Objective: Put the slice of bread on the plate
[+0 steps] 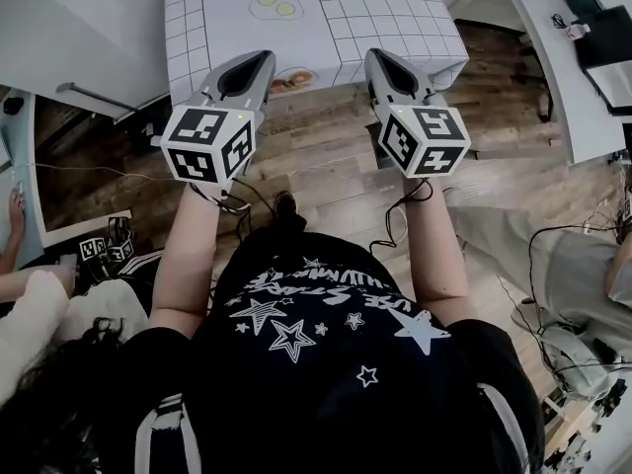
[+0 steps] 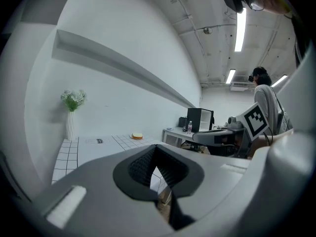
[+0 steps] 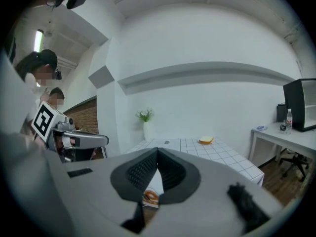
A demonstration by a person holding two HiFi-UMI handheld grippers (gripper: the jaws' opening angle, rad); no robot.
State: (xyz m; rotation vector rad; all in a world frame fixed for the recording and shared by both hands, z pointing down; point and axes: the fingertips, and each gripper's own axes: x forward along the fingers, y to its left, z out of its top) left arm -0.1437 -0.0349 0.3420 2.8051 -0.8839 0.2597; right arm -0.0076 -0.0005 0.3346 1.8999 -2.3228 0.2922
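Observation:
The white grid-patterned table [image 1: 326, 28] stands ahead of me. Far back on it lie two yellowish bread pieces [image 1: 276, 5] inside a faint pale outline; I cannot tell whether that is the plate. From the gripper views the bread [image 2: 137, 136] [image 3: 206, 140] shows as one small yellow lump, far off. My left gripper [image 1: 265, 57] and right gripper [image 1: 375, 55] hover side by side over the table's near edge, well short of the bread. In both gripper views the left gripper [image 2: 156, 148] and right gripper [image 3: 157, 152] are shut with nothing held.
A printed food picture [image 1: 291, 80] [image 3: 150, 197] sits at the table's front edge. A white vase of flowers [image 2: 72, 113] [image 3: 145, 123] stands at the back. Other desks [image 1: 563, 57] and a black box [image 3: 301, 105] flank the table. People stand nearby [image 2: 264, 102]. Cables [image 1: 395, 225] lie on the wooden floor.

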